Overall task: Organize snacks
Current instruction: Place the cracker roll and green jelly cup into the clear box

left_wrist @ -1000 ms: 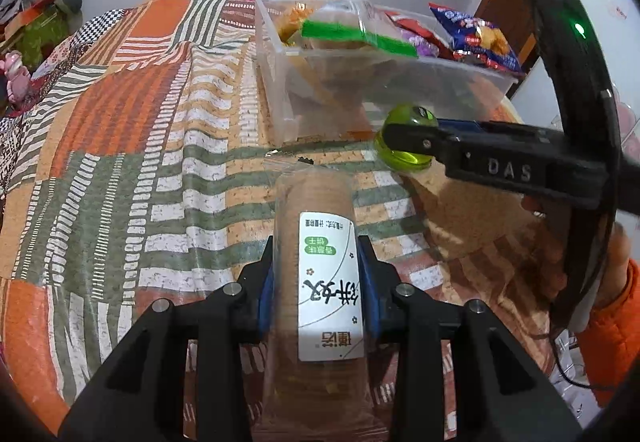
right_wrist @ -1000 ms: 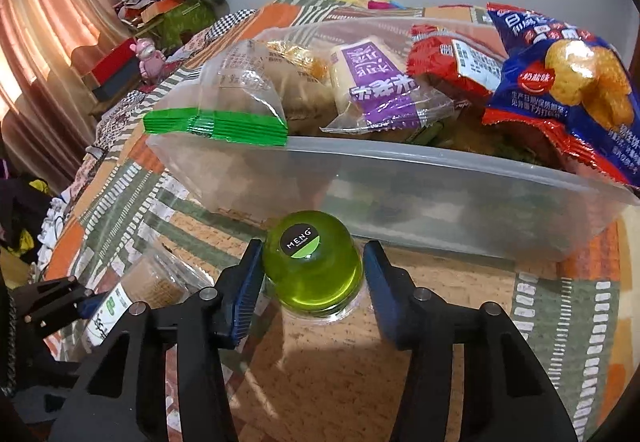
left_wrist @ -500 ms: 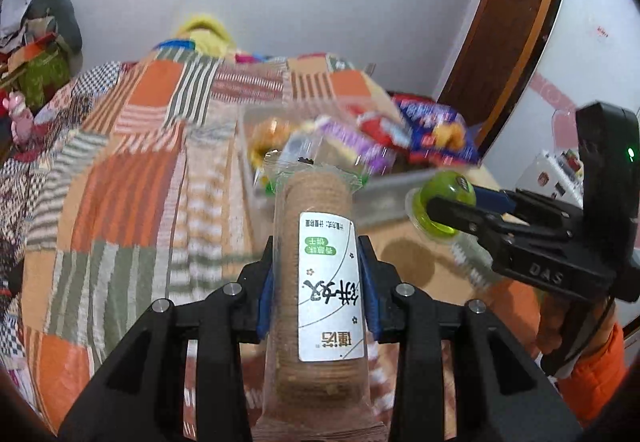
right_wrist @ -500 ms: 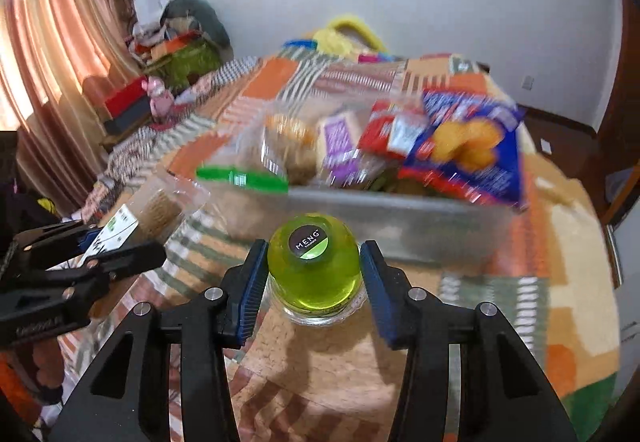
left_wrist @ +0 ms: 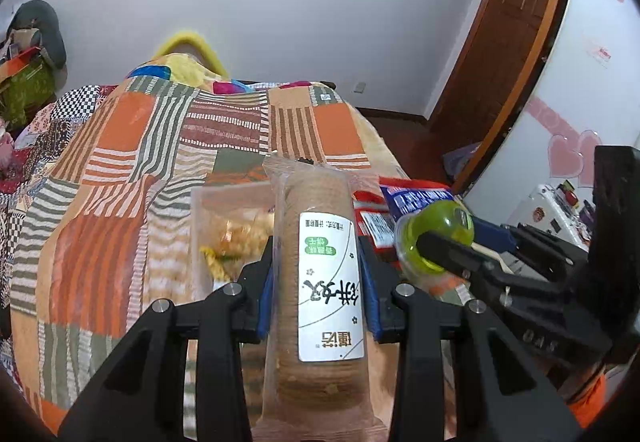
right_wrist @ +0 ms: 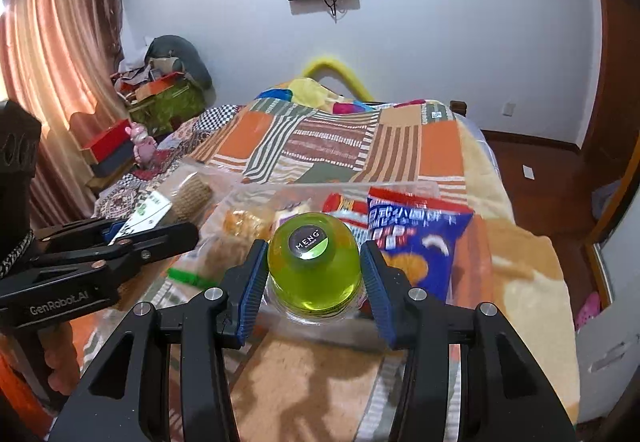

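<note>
Snacks fill much of the bin on the bed already: a blue bag, a red pack and several clear-wrapped ones lie inside it. Two items are left in our grip, and we judge the task well along, with both of these yet to be set down in the bin.

We hold the biscuit sleeve in the left gripper, its jaws clamped on the wrapper's sides near its middle. The sleeve runs lengthwise between them, far end pointing toward the bin and label facing up.

We hold the jelly cup in the right gripper, jaws closed on its two sides, the round label toward the camera. It hangs above the bin's near wall, clear of the bed.

From the left wrist, the cup sits just right of the sleeve, the two apart. No loose snacks show on the quilt around the bin, though parts are hidden.
</note>
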A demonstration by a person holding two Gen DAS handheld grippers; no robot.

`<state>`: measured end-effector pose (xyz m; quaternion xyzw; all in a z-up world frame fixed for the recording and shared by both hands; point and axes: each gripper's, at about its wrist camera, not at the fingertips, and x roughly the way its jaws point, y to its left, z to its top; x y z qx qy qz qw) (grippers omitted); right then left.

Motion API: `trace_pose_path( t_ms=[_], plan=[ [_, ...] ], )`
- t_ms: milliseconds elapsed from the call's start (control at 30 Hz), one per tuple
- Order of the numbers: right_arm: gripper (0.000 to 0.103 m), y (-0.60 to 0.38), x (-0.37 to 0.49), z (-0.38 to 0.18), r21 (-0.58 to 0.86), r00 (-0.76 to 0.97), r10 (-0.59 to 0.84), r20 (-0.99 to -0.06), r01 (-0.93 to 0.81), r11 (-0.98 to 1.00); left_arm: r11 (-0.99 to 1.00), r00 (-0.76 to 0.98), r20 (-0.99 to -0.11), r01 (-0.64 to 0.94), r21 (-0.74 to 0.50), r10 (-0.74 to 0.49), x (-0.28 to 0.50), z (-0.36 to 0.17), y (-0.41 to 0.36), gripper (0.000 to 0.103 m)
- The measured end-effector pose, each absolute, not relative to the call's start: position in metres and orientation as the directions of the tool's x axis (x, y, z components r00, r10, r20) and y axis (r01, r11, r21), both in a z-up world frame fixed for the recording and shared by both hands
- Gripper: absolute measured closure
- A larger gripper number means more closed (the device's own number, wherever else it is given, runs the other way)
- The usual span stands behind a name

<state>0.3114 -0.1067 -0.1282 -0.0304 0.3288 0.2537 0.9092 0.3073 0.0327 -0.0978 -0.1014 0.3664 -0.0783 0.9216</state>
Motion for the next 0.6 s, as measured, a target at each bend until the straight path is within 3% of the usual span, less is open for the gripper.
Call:
trace_pose_path(
  t_ms=[233,600],
  plan=[
    [0.058,-0.105,0.326,-0.133,0.13,0.639,0.435,-0.634,-0.467,0.875,0.976,0.686,-0.703,0.044,-0.215,-0.186,0.346,-0.11,0.027,0.067],
    [0.058,-0.125,0.297,-0.101,0.121,0.692,0.449,-0.566,-0.469,0.875,0.984,0.773,-0.617,0.054,-0.169,-0.148,0.296,-0.072,0.03,0.065]
  ],
)
